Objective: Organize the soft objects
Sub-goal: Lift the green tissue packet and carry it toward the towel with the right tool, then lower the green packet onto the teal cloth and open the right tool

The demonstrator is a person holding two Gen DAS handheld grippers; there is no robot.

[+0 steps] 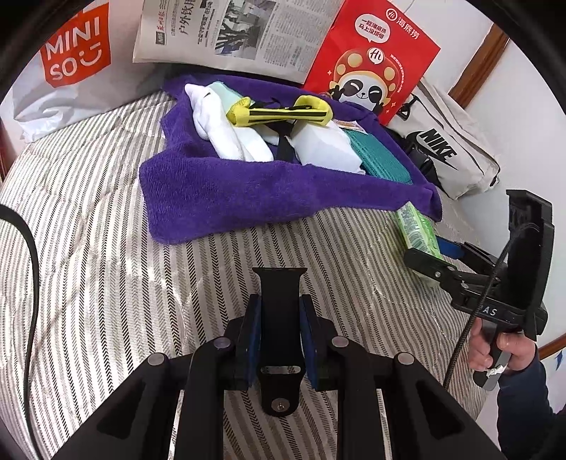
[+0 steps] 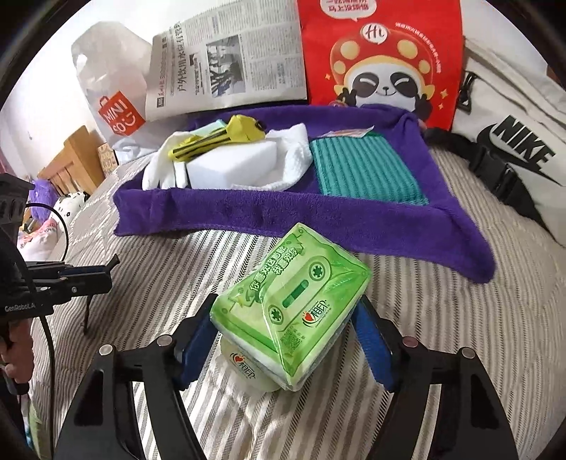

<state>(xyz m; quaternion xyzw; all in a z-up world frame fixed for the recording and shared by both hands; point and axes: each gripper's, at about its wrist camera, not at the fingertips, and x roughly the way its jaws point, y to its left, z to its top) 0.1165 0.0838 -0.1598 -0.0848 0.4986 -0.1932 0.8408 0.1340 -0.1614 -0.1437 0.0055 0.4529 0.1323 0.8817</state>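
Observation:
A purple towel (image 1: 226,198) (image 2: 247,208) lies on the striped bed, its edges turned up around white socks (image 1: 230,131), a yellow strap (image 1: 279,115) (image 2: 226,136), a white foam block (image 2: 230,162) (image 1: 325,145) and a teal cloth (image 2: 364,170) (image 1: 382,155). My right gripper (image 2: 286,339) is shut on a green tissue pack (image 2: 293,304) and holds it in front of the towel; it shows in the left wrist view (image 1: 424,254) with the pack (image 1: 417,226). My left gripper (image 1: 279,339) is shut and empty over the bed, and also shows at the left of the right wrist view (image 2: 106,269).
A Miniso bag (image 1: 67,67), a newspaper (image 1: 230,32) and a red panda bag (image 1: 371,60) stand behind the towel. A white Nike bag (image 1: 445,148) (image 2: 513,148) lies right of it. The striped bedspread (image 1: 106,265) spreads in front.

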